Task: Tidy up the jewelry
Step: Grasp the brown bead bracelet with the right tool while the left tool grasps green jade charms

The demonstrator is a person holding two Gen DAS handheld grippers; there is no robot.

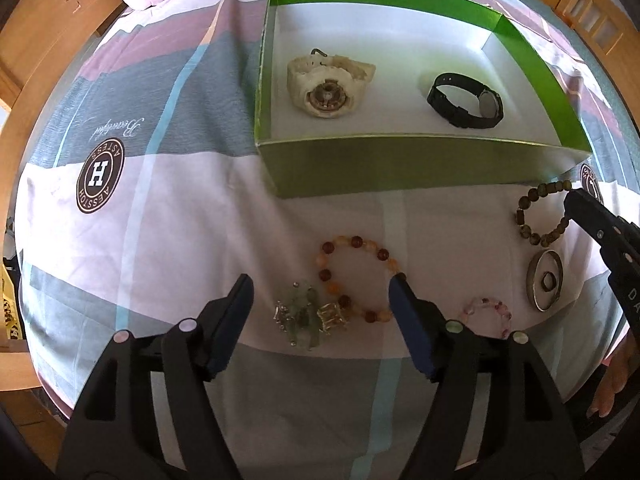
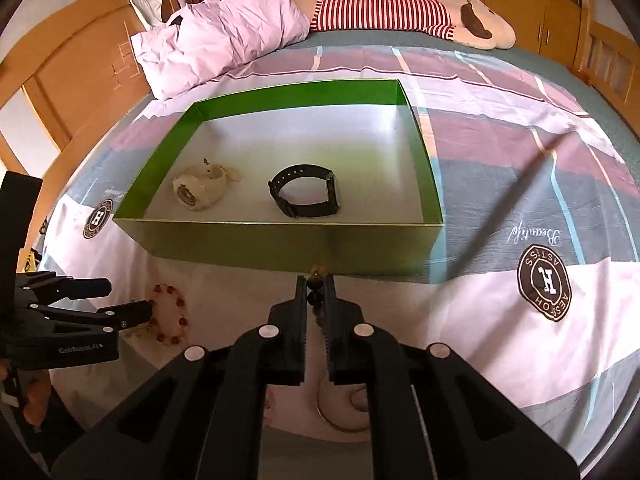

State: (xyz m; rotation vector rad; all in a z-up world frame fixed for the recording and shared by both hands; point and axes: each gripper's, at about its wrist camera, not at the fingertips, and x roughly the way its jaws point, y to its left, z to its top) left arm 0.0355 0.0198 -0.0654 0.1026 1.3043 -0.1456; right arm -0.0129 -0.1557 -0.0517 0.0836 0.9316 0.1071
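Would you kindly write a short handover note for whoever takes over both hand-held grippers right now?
Left hand-held gripper: open, above the orange bead bracelet and green crystal piece.
Right hand-held gripper: shut on the dark bead bracelet.
Done: white watch and black watch lie in the green box.
Left on the bedspread: both bracelets, crystal piece, pink bead ring, metal bangle.

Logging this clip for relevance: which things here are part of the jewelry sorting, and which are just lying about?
Job:
green box
white watch and black watch, both in the box
amber bracelet
dark bracelet, pinched by right gripper
green brooch
pink bracelet
metal bangle
left gripper, open

Lying about:
pillow
plush toy
bedspread
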